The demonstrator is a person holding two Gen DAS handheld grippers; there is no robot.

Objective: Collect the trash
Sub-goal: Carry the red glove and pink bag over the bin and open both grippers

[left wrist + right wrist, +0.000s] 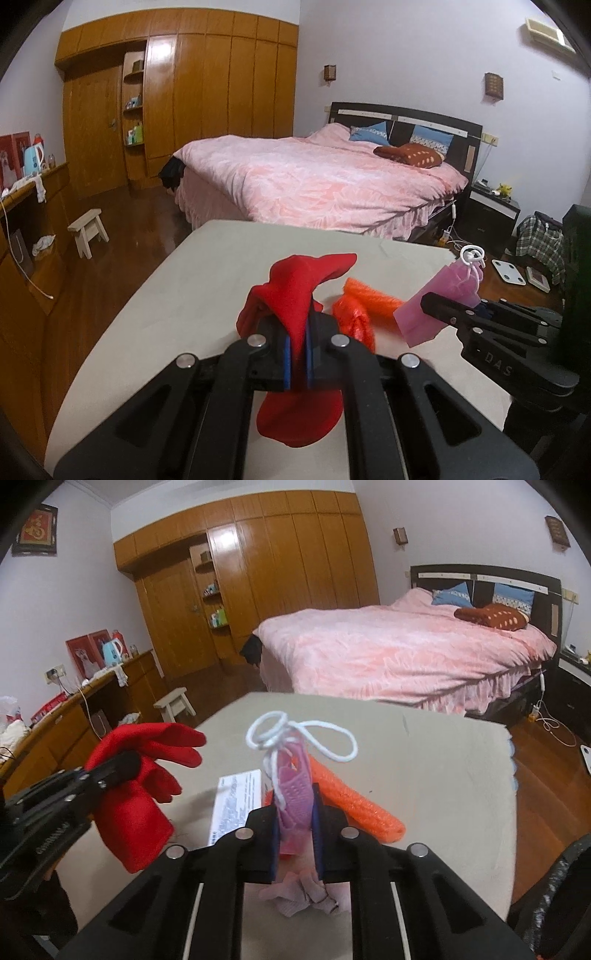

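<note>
My left gripper (298, 350) is shut on a red cloth (295, 291) and holds it above the beige table (155, 295); the cloth also shows in the right wrist view (136, 786). My right gripper (295, 823) is shut on a pink bag (293, 794) with a white drawstring (295, 734); the bag also shows in the left wrist view (439, 295). An orange mesh sleeve (354, 801) lies on the table behind the bag. A white printed paper (236, 801) lies beside it. A pale pink cloth (306, 893) lies under my right gripper.
A bed with a pink cover (314, 177) stands behind the table. A wooden wardrobe (207, 99) fills the back wall. A small white stool (88, 230) stands on the wood floor at left, next to a long wooden cabinet (26, 229). Bags (539, 240) and a scale (509, 271) lie at right.
</note>
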